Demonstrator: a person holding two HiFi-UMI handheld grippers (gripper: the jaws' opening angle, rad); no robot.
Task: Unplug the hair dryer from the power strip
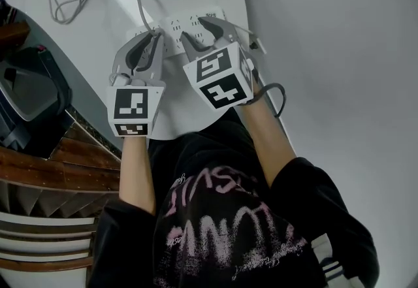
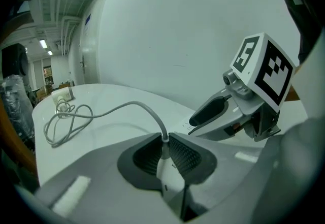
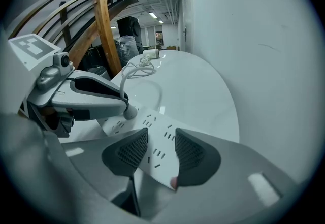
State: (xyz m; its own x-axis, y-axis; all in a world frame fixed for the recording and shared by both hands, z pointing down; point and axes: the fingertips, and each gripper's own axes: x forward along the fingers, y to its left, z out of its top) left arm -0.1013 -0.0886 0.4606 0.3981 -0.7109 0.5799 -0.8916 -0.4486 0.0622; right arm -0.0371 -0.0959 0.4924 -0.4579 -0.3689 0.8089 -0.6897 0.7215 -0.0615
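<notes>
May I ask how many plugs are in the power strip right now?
1: the plug gripped in the left claw, at the power strip's left end. More could be hidden under the right claw.

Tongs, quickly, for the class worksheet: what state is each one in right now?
Left tongs: closed on the plug.
Right tongs: closed on the strip.

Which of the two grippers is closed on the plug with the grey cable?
The left gripper: its jaws are shut on the white plug, whereas the right gripper has the power strip between its jaws.
</notes>
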